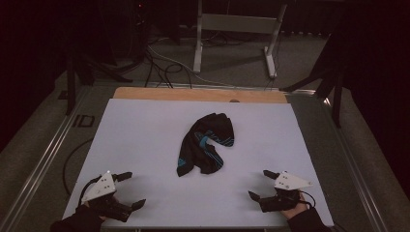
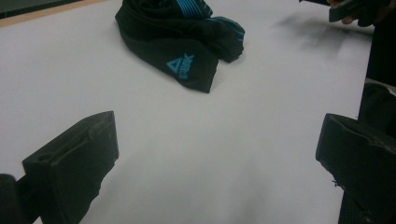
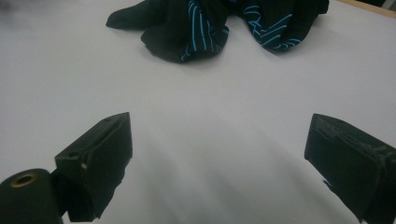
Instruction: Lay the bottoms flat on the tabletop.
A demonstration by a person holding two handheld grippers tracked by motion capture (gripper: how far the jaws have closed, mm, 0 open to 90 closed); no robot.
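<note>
1. A crumpled black garment (image 1: 207, 143) with blue stripes lies at the middle of the white surface (image 1: 145, 125).
2. The left gripper (image 1: 130, 189) sits near the front left corner, jaws spread wide, holding nothing.
3. The right gripper (image 1: 259, 184) sits near the front right corner, jaws likewise apart and empty.
4. Both are well apart from the garment.

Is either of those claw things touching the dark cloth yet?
Apart. In the high view, bare white table lies between the cloth and both the left gripper and right gripper.
</note>
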